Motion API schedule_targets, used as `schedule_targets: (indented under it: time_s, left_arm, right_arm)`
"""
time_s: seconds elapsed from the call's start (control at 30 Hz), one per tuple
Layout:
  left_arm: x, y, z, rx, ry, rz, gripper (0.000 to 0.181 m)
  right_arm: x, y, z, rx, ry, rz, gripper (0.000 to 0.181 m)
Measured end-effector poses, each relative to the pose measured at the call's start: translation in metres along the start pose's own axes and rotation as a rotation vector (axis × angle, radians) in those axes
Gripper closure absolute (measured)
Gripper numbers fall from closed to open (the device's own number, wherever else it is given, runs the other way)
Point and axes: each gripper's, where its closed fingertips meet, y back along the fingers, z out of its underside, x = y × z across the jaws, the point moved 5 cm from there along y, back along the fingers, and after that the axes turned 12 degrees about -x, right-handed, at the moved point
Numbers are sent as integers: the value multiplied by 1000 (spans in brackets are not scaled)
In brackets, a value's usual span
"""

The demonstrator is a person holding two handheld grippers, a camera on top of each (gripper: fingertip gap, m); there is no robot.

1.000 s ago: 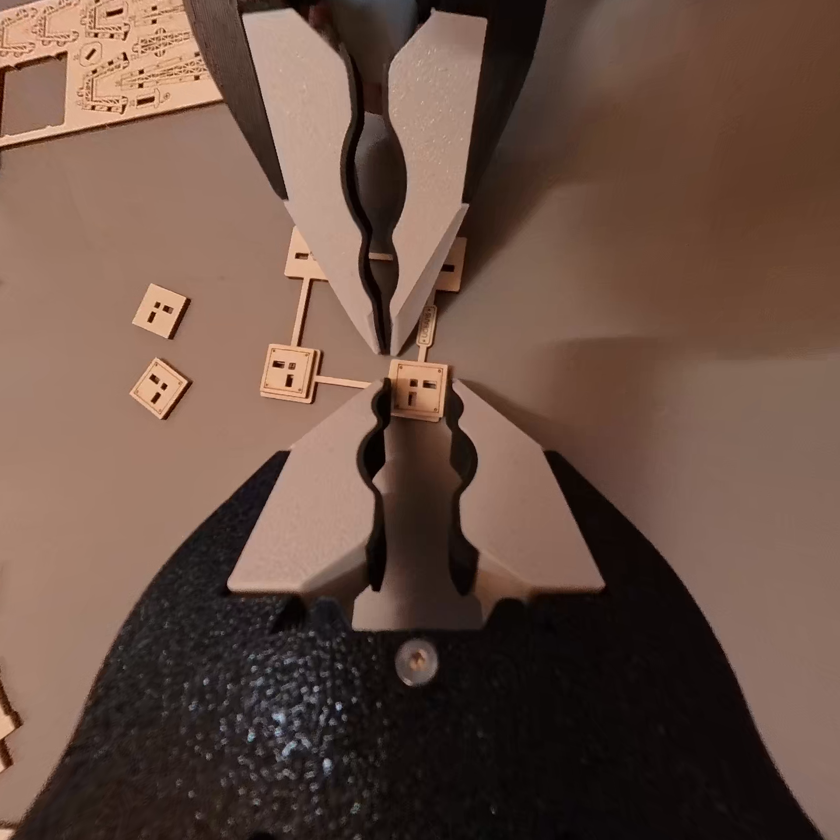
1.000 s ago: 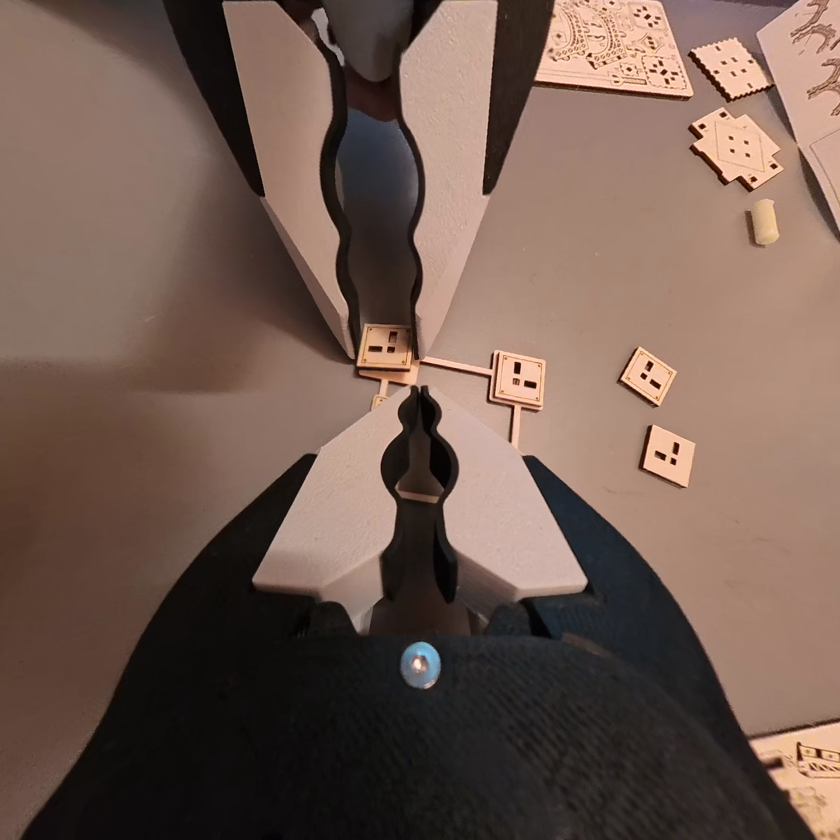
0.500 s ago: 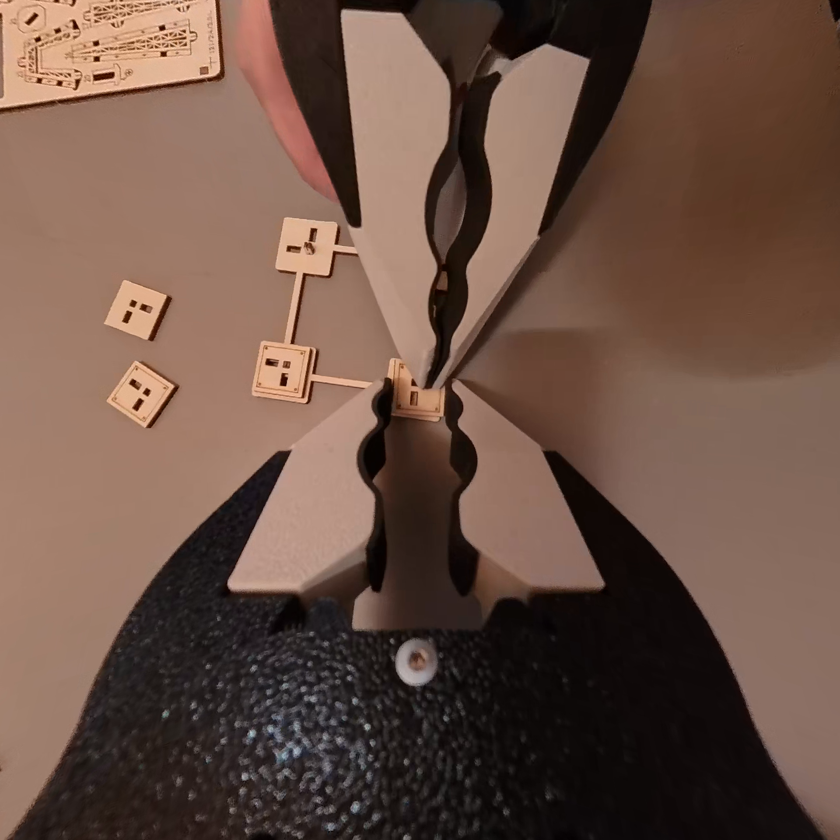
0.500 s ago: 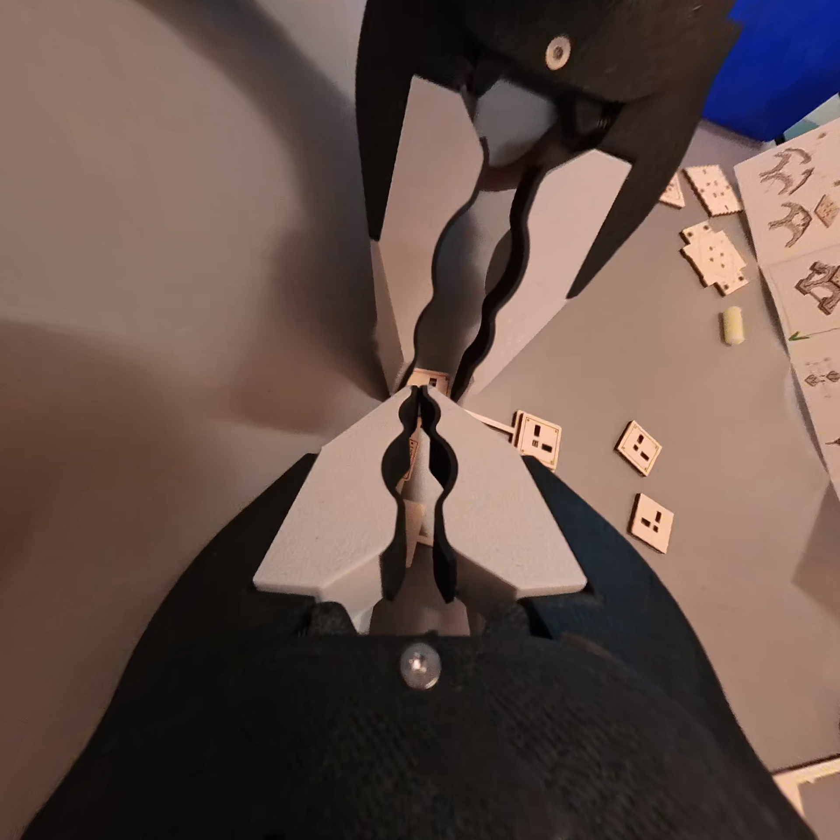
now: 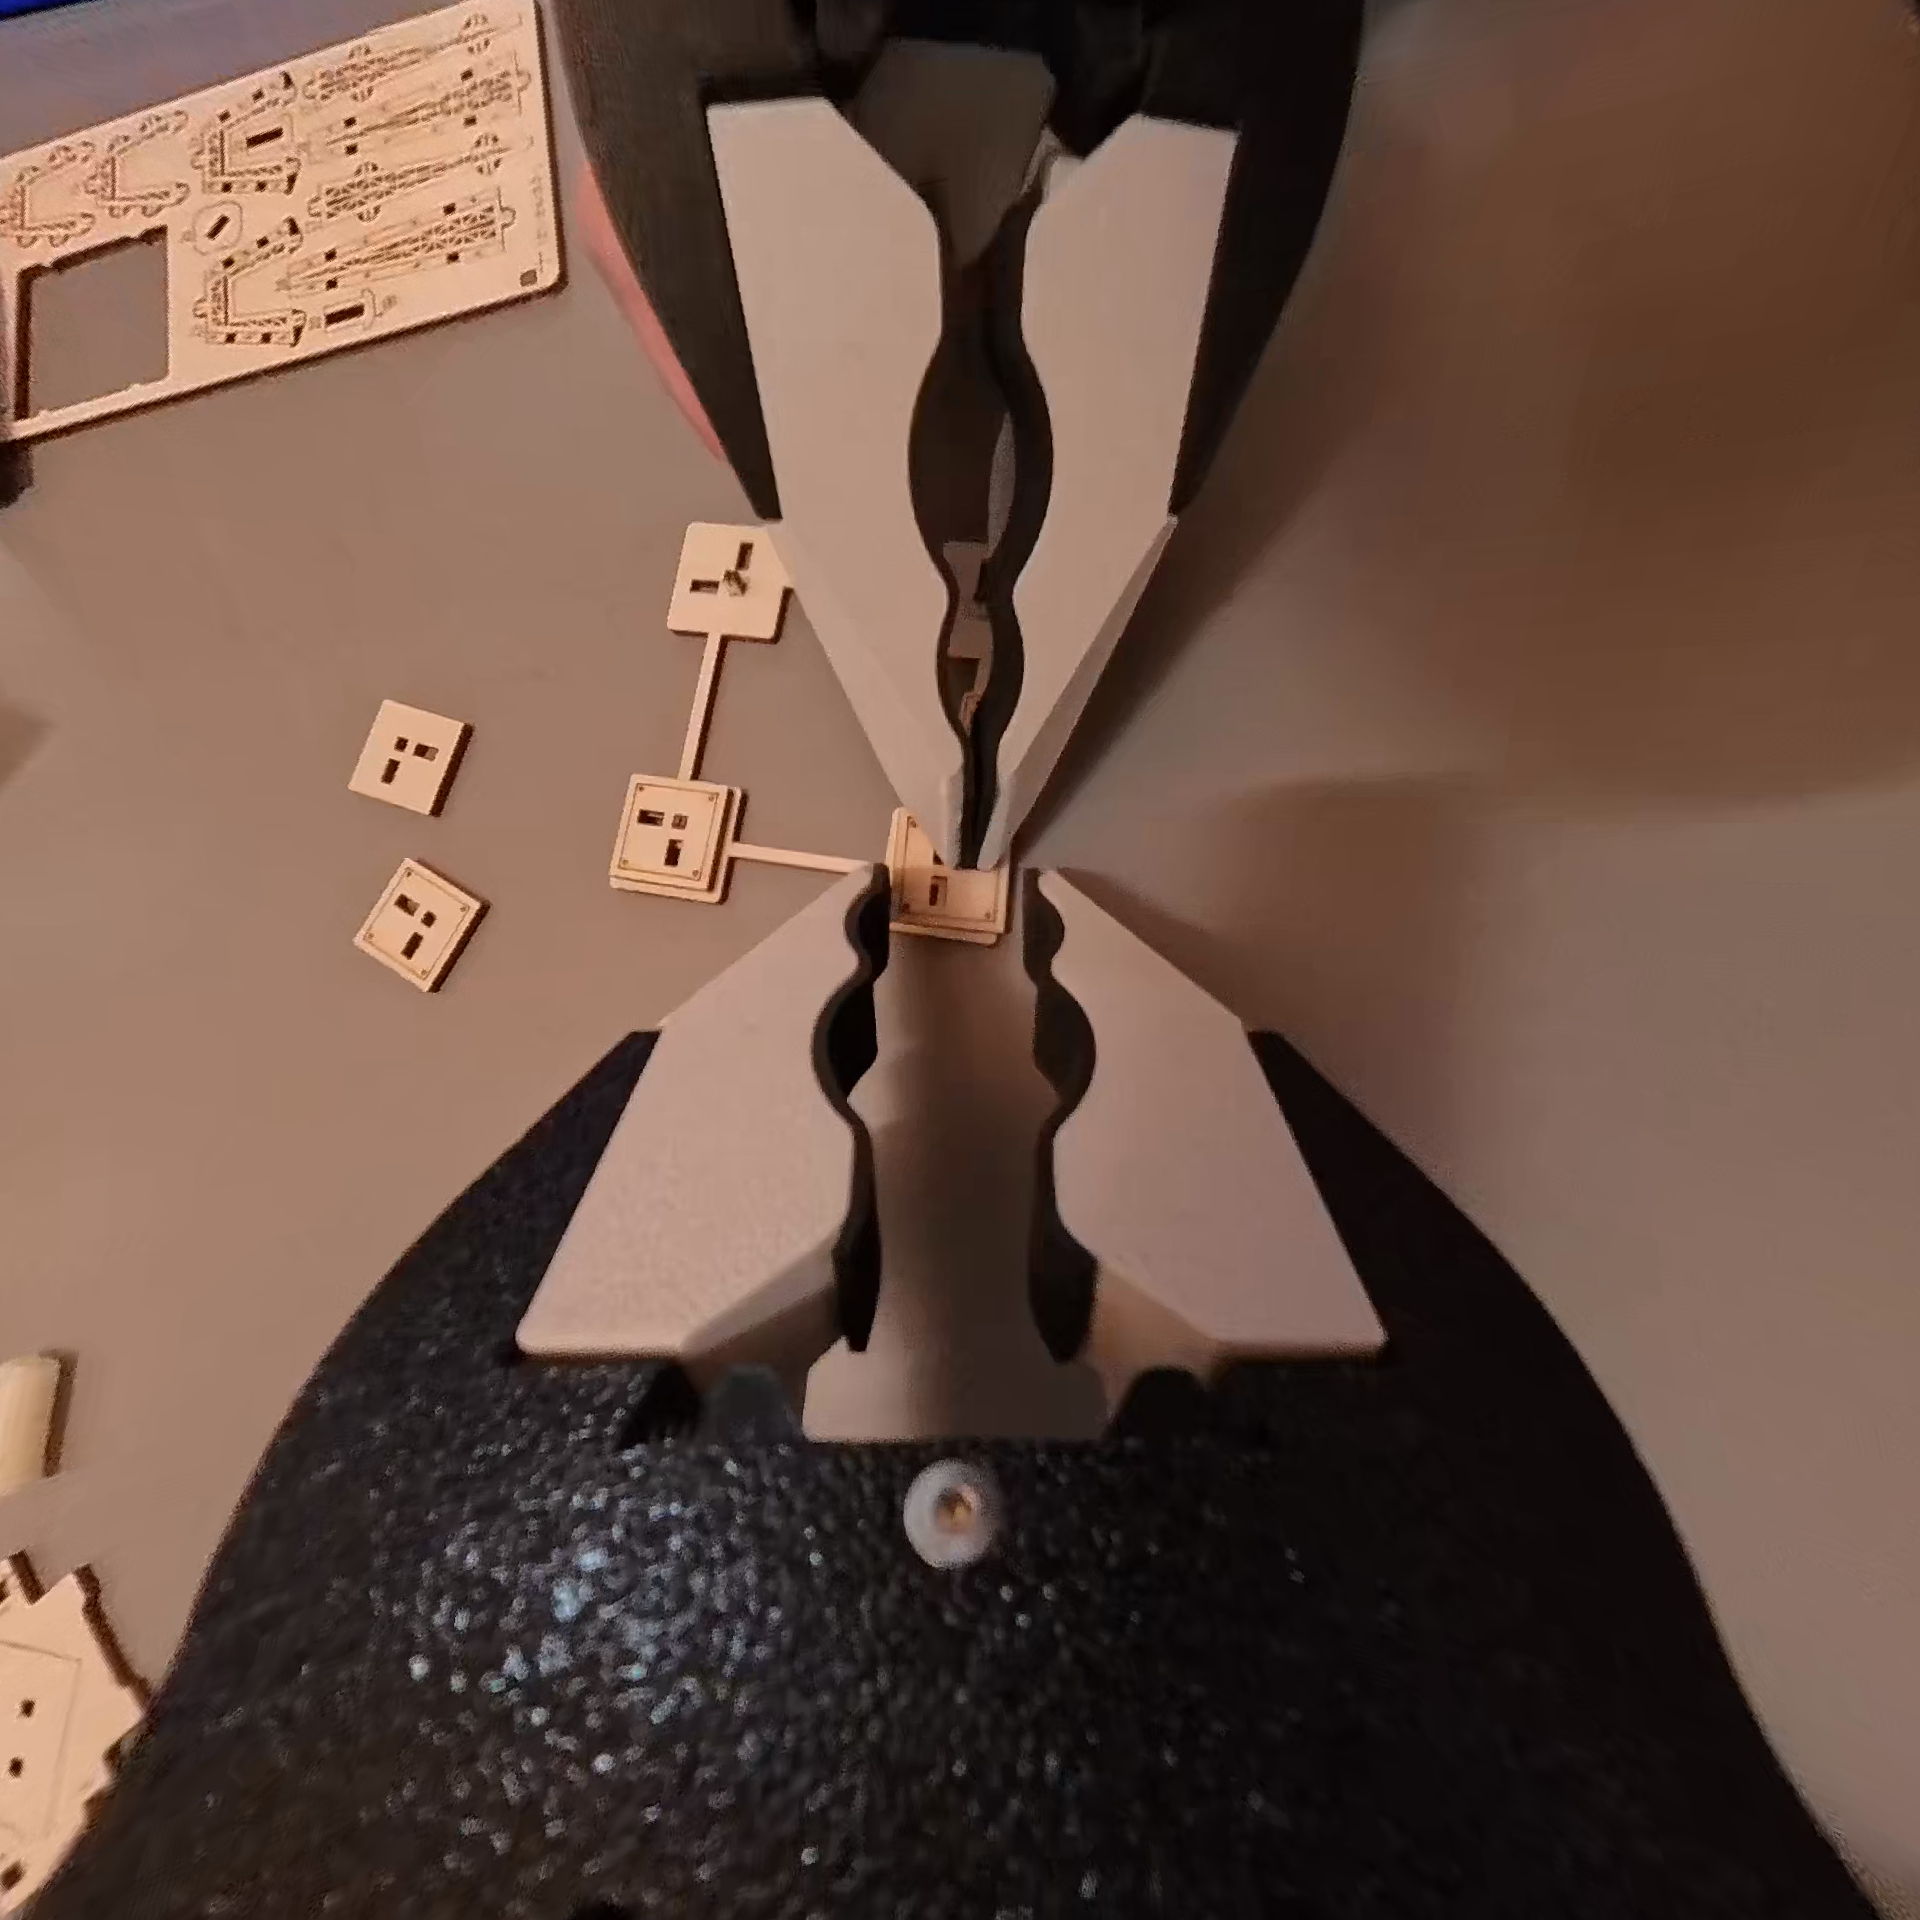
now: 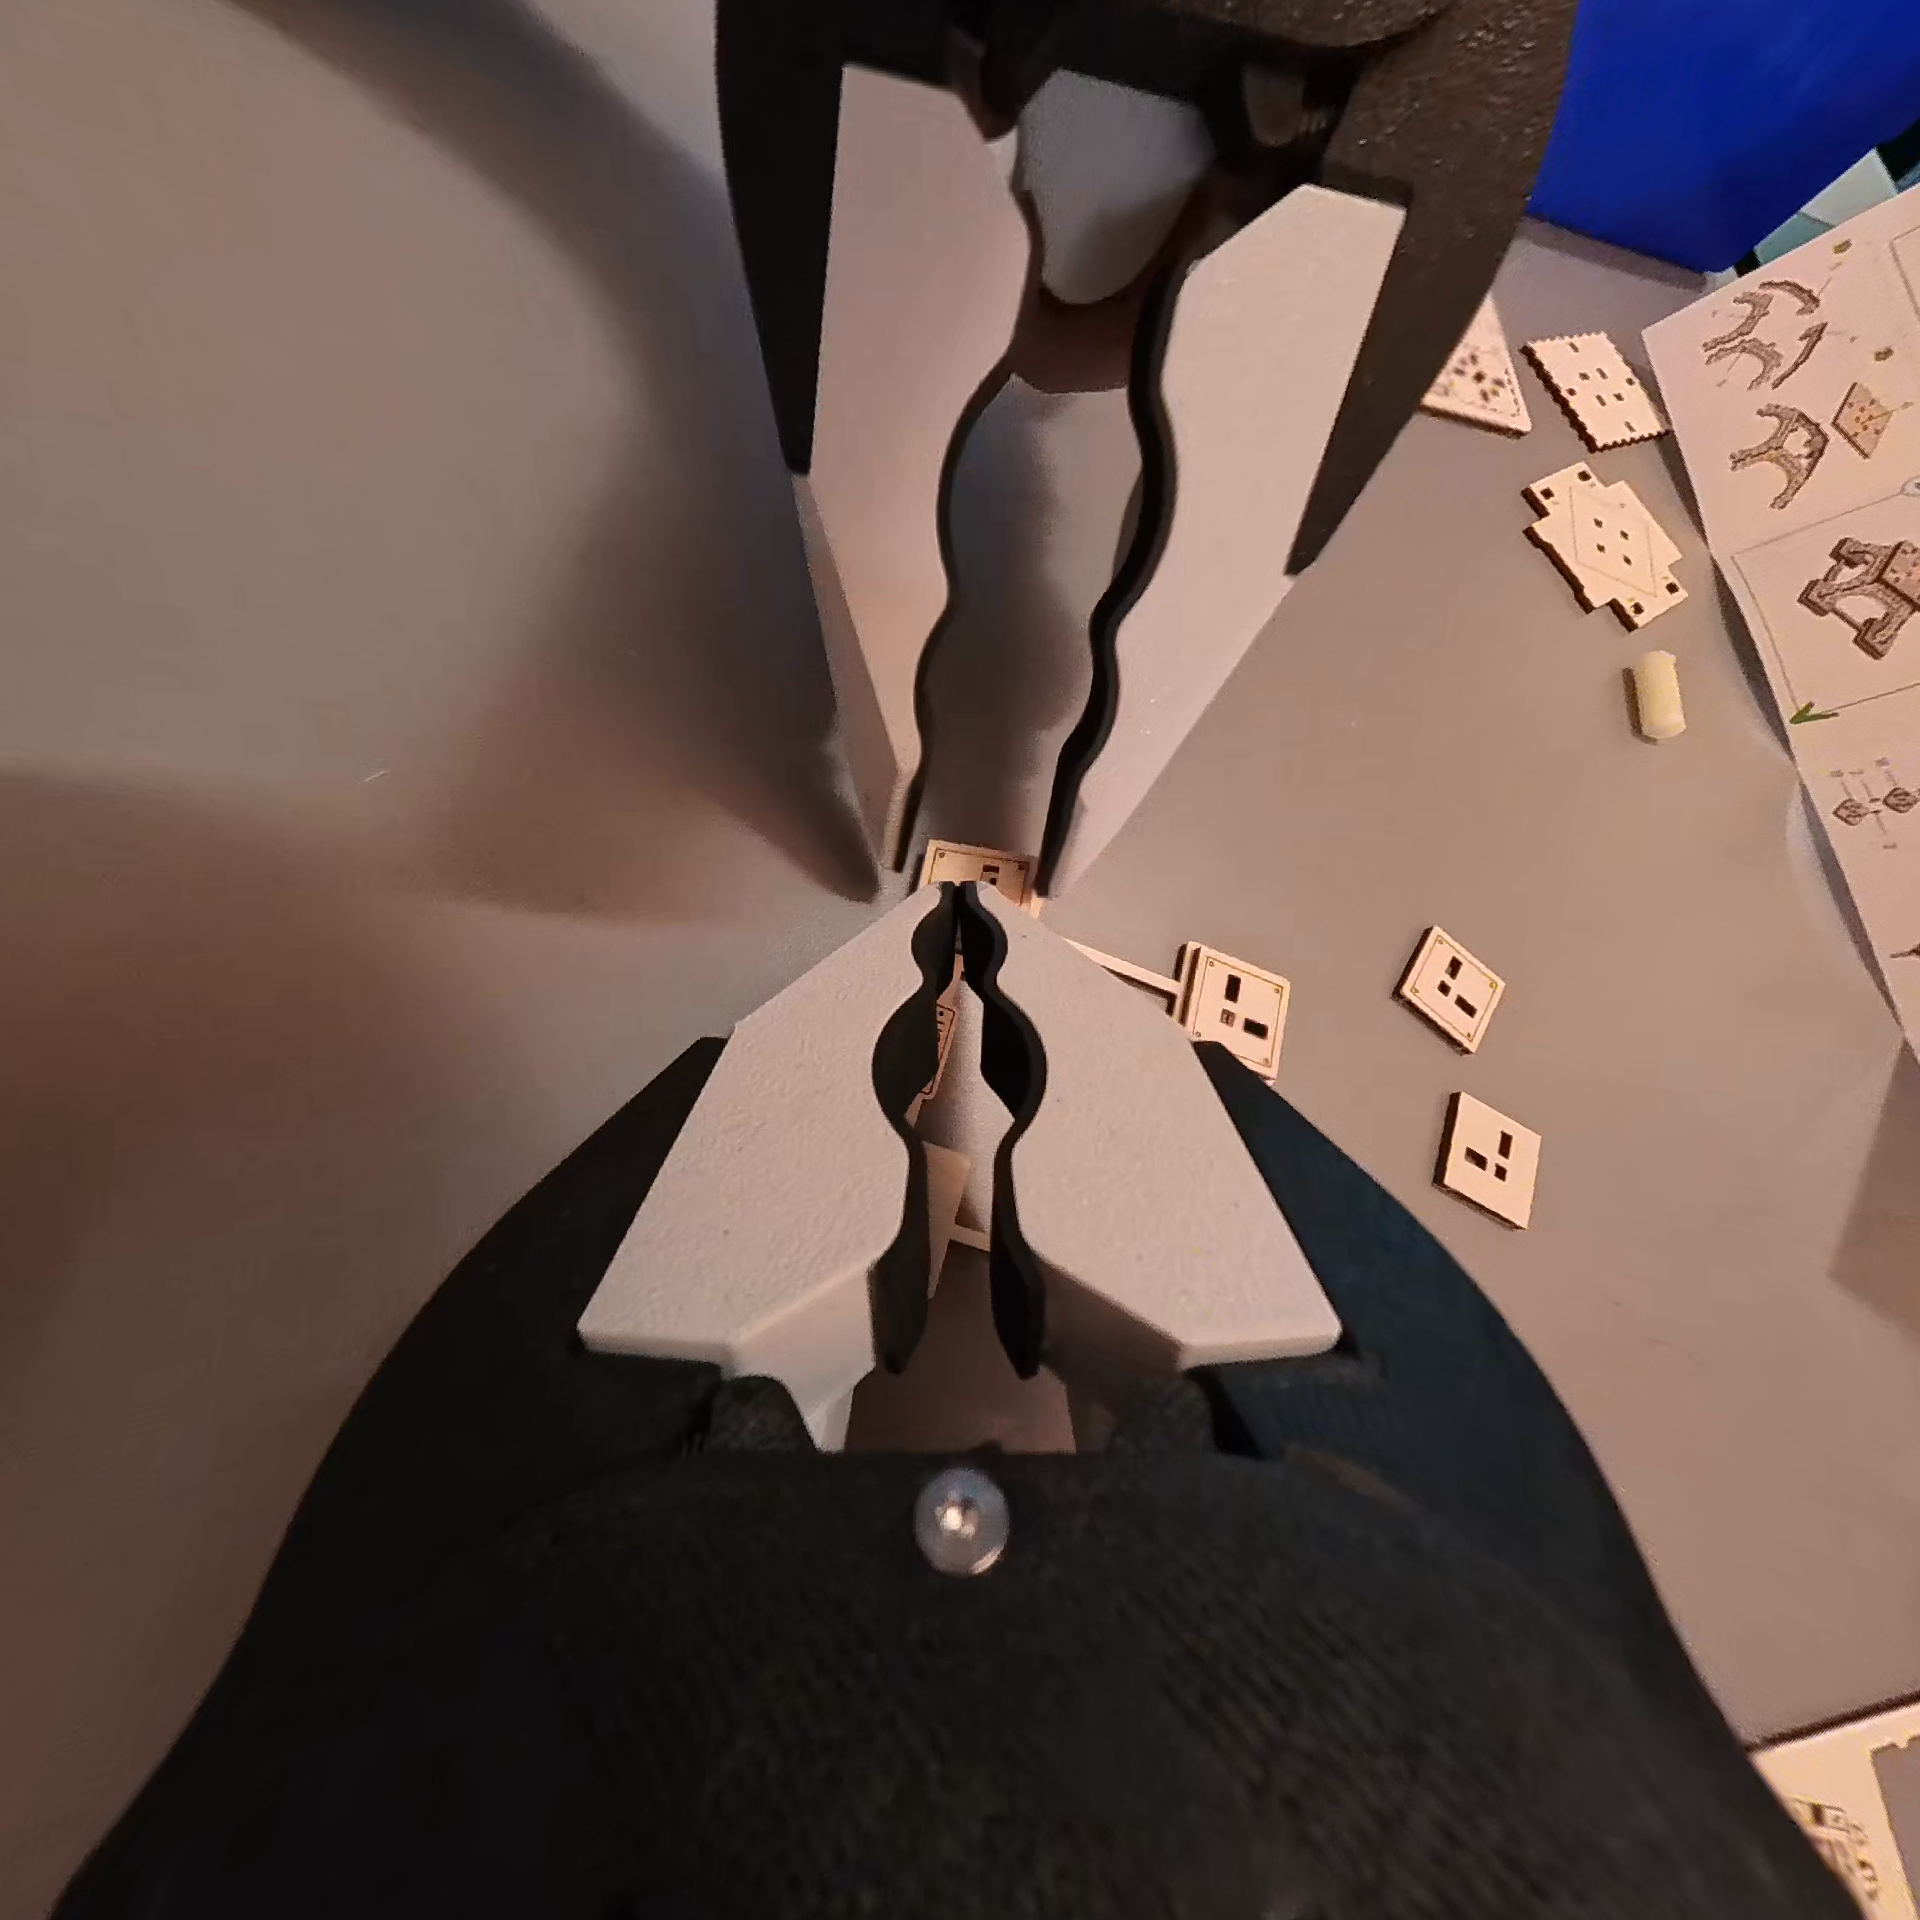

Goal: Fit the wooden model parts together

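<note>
A small wooden frame of square plates joined by thin sticks lies on the grey table (image 5: 312,582). My left gripper (image 5: 956,883) stands with its two tips at the edges of one square plate (image 5: 951,896) and holds it flat; that plate also shows in the right wrist view (image 6: 977,864). My right gripper (image 6: 956,906) is shut on a thin strip of the frame (image 6: 943,1039), seen edge-on between its pads. Its tips meet the left gripper's tips nose to nose over that plate. Two more joined plates (image 5: 670,844) (image 5: 727,592) lie to the left.
Two loose square plates (image 5: 410,769) (image 5: 421,925) lie left of the frame. A laser-cut part sheet (image 5: 281,239) is at the far left. In the right wrist view an instruction sheet (image 6: 1818,520), notched plates (image 6: 1605,540), a pale peg (image 6: 1652,696) and a blue object (image 6: 1714,125) lie to the right. The grippers are tip to tip, or close to it. The pale peg (image 6: 1652,696) sits 20 cm or so from the ends of my left fingers.
My right gripper has tilted and moved in until its tips reach the plate in my left gripper, turning the strip on edge. My left gripper has stayed on its plate.
</note>
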Motion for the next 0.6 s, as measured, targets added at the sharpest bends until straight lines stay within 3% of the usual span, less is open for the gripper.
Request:
schedule_targets:
  time_s: [0.27,0.6]
  left_arm:
    - [-3,-5,2,-40,-49,-82,161]
    - [-4,-4,-1,-6,-16,-30,160]
  right_arm:
    - [1,0,1,21,-32,-8,181]
    - [1,-1,1,7,-37,-13,181]
